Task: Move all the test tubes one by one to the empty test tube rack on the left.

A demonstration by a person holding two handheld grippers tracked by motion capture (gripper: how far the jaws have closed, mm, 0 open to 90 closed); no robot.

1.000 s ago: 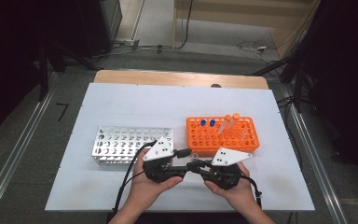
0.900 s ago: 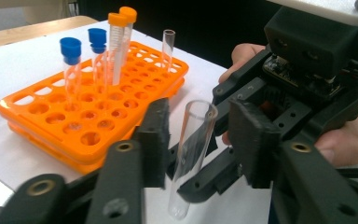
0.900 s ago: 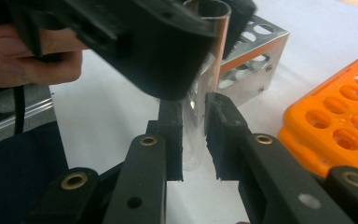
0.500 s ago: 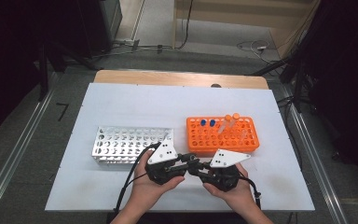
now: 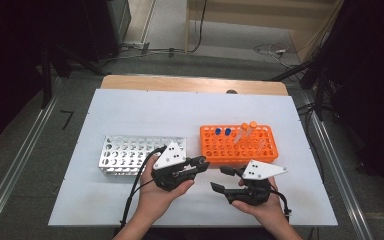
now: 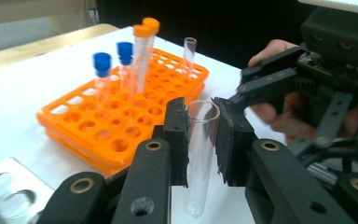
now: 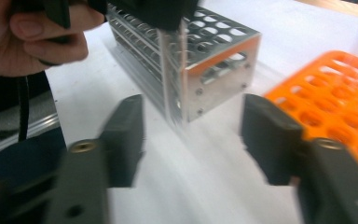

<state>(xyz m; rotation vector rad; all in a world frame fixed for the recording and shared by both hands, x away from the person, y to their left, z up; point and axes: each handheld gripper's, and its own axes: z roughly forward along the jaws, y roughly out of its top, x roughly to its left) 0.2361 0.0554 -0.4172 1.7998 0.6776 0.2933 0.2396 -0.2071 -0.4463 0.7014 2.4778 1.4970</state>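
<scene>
In the left gripper view, the left gripper (image 6: 200, 140) is clenched on a clear, uncapped glass test tube (image 6: 198, 158), which stands nearly upright between the two black pads at the centre of the frame. Behind it, at the upper left, sits an orange plastic tube rack (image 6: 121, 116) holding two blue-capped tubes (image 6: 102, 74), two orange-capped tubes (image 6: 142, 51) and one open clear tube (image 6: 189, 56). The right gripper (image 6: 261, 88) shows at the upper right, held by a hand.

In the high view, both grippers lie in the lower middle of the frame on a white table (image 5: 145, 112), just in front of the orange rack at centre right and a silver perforated metal tube rack (image 5: 125, 152) at centre left.

In the right gripper view, the right gripper (image 7: 191, 135) is released, its jaws wide apart with nothing between them; the picture is blurred. The metal rack fills the upper centre, and the orange rack sits at the right edge.
</scene>
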